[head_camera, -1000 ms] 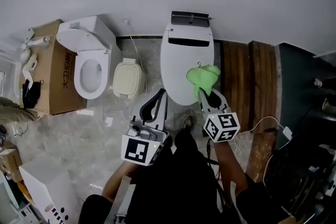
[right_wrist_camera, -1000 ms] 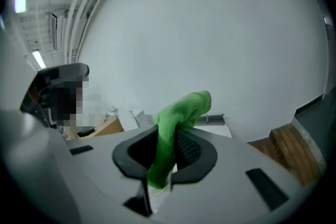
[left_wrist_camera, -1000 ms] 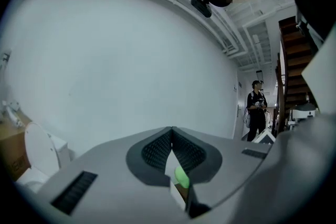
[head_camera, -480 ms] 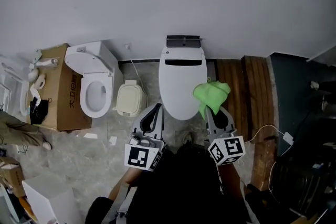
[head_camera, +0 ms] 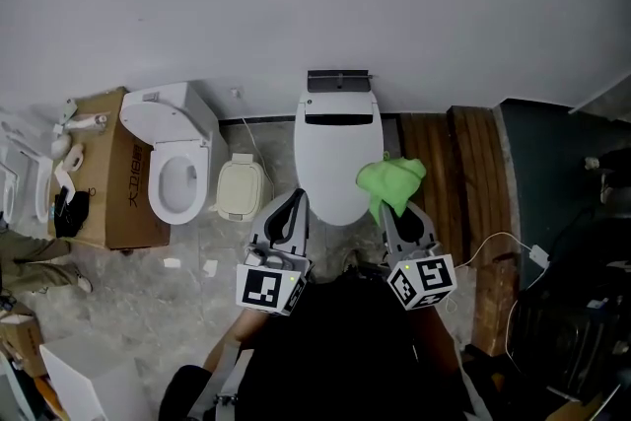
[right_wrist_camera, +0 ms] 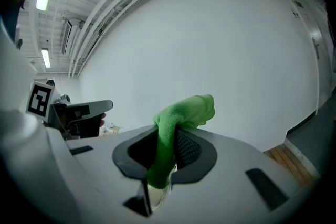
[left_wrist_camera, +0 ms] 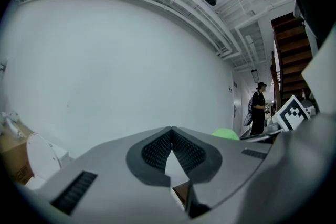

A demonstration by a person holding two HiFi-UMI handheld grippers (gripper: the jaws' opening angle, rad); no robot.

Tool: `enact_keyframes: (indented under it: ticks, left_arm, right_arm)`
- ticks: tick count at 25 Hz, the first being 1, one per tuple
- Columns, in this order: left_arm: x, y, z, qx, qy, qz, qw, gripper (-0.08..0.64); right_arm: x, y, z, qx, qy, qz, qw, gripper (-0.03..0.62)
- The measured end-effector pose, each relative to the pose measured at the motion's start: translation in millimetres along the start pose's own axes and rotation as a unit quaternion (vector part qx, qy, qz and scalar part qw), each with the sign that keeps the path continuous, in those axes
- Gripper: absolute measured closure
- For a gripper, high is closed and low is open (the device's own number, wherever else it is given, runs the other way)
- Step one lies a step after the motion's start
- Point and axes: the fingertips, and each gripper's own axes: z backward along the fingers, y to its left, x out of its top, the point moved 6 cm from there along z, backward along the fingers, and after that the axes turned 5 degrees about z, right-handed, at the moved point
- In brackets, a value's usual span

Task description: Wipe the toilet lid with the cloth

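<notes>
Head view: a person stands at the front of a closed white toilet lid (head_camera: pixel 338 153), a gripper in each hand. The right gripper (head_camera: pixel 390 208) carries a bunched green cloth (head_camera: pixel 391 180) over the lid's right front edge, beside a strip of wooden boards (head_camera: pixel 446 163). The left gripper (head_camera: pixel 294 200) points at the lid's left front edge. A second toilet (head_camera: pixel 179 175), its seat uncovered, stands well apart to the left, next to a cardboard box (head_camera: pixel 106 175). Left gripper view: the left gripper (left_wrist_camera: pixel 171 135) has its jaws pressed together with nothing between them (a sliver of the cloth (left_wrist_camera: pixel 226 134) shows beyond them), facing a bare white wall (left_wrist_camera: pixel 115 71). Right gripper view: the right gripper (right_wrist_camera: pixel 169 140) is clamped on the cloth (right_wrist_camera: pixel 185 115), which rises between the pads and folds over at the top, with only wall behind it.
</notes>
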Motion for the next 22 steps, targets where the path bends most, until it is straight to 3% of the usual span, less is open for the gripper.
enact_keyframes:
  ticks: [22]
  left_arm:
    - [-6.2, -24.4, 7.2, 0.0, 0.003, -0.001, 1.0, 0.551]
  right_arm:
    - [-4.2, -7.7, 14.6, 0.008, -0.001, 0.01, 1.0, 0.526]
